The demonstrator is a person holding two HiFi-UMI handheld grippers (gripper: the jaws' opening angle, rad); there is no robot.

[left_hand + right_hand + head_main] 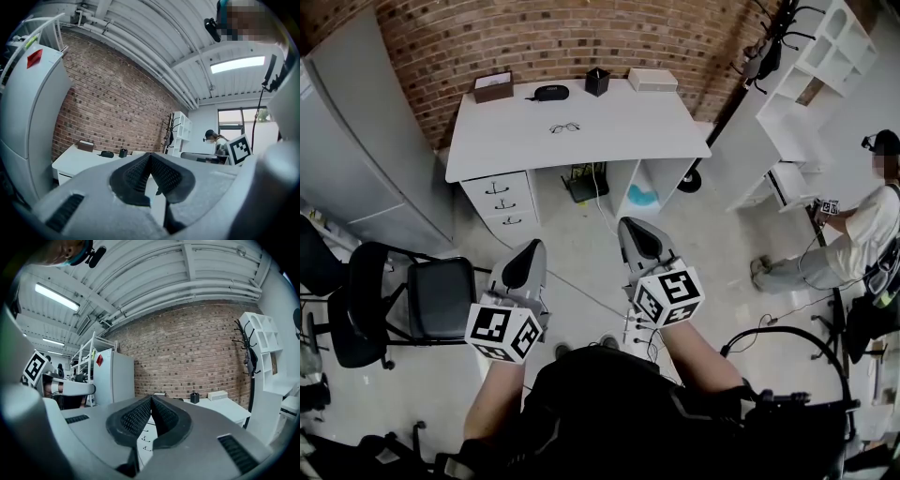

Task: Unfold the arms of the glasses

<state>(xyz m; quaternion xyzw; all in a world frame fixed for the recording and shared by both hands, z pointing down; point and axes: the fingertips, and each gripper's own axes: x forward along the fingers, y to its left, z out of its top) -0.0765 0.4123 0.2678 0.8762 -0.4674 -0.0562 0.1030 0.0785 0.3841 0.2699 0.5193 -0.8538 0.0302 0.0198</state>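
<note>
Far left: tall grey cabinet (356, 141), doors closed, against the brick wall (562, 37).

Next, the white desk (609, 131). Along its back edge, left to right:
- brown box (493, 86), contents too small to tell
- black glasses case (551, 92), apparently closed
- black pen cup (597, 81), inside hidden
- flat white box (652, 80), lid down

Glasses (565, 127) lying on the bare desktop just in front of the case, not touching it; arms folded or not, too small to tell.

Under the desktop:
- drawer stack (500, 202) at the left, every drawer shut
- middle bay holding a black router-like device (584, 183)
- right cubby holding something blue (643, 196)

White cable (581, 286) running over the floor between desk and grippers. Black chair (422, 300) just left of the left gripper.

Left gripper (530, 248) and right gripper (633, 227): side by side, pointing level toward the desk, well apart from the glasses. Jaws of each pressed fully together, nothing between the pads.

To the right: coat rack (769, 37) hung with dark items, white shelving unit (806, 84), then a person (862, 234) at the far edge.
</note>
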